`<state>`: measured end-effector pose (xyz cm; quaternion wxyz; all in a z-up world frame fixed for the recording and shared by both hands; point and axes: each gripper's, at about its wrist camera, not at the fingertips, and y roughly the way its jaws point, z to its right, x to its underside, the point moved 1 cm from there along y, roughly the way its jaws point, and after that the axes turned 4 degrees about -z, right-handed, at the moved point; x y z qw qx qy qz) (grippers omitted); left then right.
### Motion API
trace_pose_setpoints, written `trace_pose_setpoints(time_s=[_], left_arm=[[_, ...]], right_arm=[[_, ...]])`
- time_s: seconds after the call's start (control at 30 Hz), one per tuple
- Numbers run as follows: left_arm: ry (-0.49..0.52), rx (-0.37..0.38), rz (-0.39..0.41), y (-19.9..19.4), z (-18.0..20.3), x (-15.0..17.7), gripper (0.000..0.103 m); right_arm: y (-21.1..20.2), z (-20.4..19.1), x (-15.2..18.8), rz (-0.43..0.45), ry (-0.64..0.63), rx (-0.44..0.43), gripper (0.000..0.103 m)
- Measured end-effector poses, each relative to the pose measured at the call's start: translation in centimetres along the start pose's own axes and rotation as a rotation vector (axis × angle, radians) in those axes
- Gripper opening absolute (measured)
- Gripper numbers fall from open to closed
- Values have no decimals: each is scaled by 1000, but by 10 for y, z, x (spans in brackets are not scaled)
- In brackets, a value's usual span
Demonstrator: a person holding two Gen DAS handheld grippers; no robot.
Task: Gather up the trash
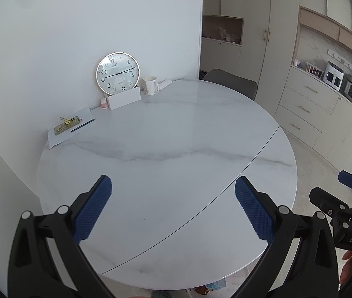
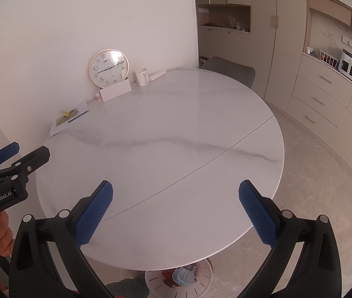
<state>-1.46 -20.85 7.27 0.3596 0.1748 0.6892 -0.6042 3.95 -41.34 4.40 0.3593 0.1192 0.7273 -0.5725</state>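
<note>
A blue face mask (image 2: 184,275) and some reddish scraps lie in a white bin (image 2: 202,285) on the floor under the table's near edge; a bit of them shows in the left wrist view (image 1: 210,288). My left gripper (image 1: 173,188) is open and empty above the round white marble table (image 1: 176,136). My right gripper (image 2: 176,193) is open and empty above the same table (image 2: 163,124). Each gripper shows at the edge of the other's view, the right one (image 1: 344,188) and the left one (image 2: 19,154).
At the table's far side stand a wall clock (image 1: 117,73), a white box (image 1: 125,98), a mug (image 1: 150,85), a small bottle (image 1: 104,104), and paper with a pen and clips (image 1: 71,126). A grey chair (image 1: 230,82) is behind. Cabinets (image 1: 307,104) line the right.
</note>
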Motion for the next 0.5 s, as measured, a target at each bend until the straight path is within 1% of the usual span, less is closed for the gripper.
trace_pose_setpoints(time_s=[0.1,0.23,0.33,0.5], left_arm=[[-9,-2,4,0,-3,-1,95],[-1,14,-30,5,-2,0,95],[10,4,-30,6,1,2,95],[9,12,-29,5,2,2,95]], right_arm=[[0,0,0,-1,1,-1,101],[1,0,0,-1,1,-1,101],[2,0,0,-2,-3,-1,101],[5,1,3,-7,-1,-5,101]])
